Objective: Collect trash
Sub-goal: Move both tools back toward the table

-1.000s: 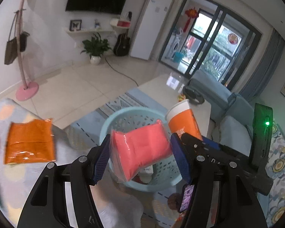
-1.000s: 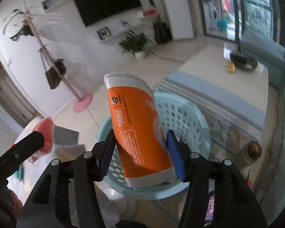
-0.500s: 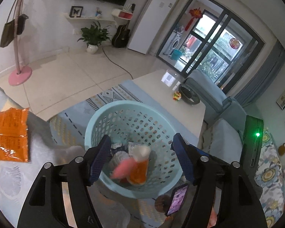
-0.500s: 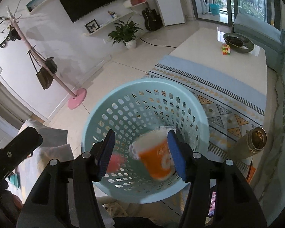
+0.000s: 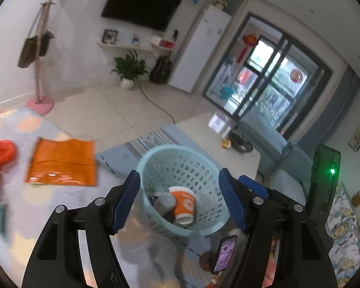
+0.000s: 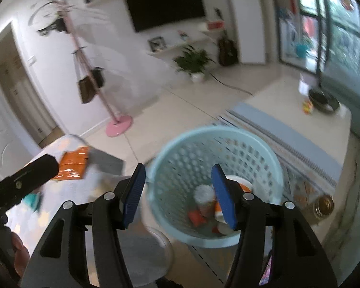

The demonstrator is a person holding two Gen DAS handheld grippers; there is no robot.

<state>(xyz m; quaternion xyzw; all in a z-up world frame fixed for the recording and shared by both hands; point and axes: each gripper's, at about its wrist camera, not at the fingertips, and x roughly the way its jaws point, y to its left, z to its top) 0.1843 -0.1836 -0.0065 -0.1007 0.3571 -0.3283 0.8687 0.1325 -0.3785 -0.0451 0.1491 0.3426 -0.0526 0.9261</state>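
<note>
- I count part of the job as done: the orange cup [image 5: 183,204] lies tipped among other scraps at the bottom of the pale blue basket [image 5: 156,152], and a small red packet [image 6: 196,216] shows beside it in the right wrist view.
- Trash is left, by my reading: an orange foil packet [image 5: 62,162] lies flat on the patterned tablecloth [image 5: 24,129] at about 9 o'clock from the basket, with a red item [image 5: 0,152] further out the same way, too blurred to name.
- My left gripper [image 5: 180,200] is spread wide with nothing between its blue pads [image 5: 127,200]; it hangs above the basket, looking down into it.
- My right gripper [image 6: 178,196] is likewise parted and empty, poised over the basket's near rim, the basket sitting at roughly 1 o'clock from its pads.
</note>
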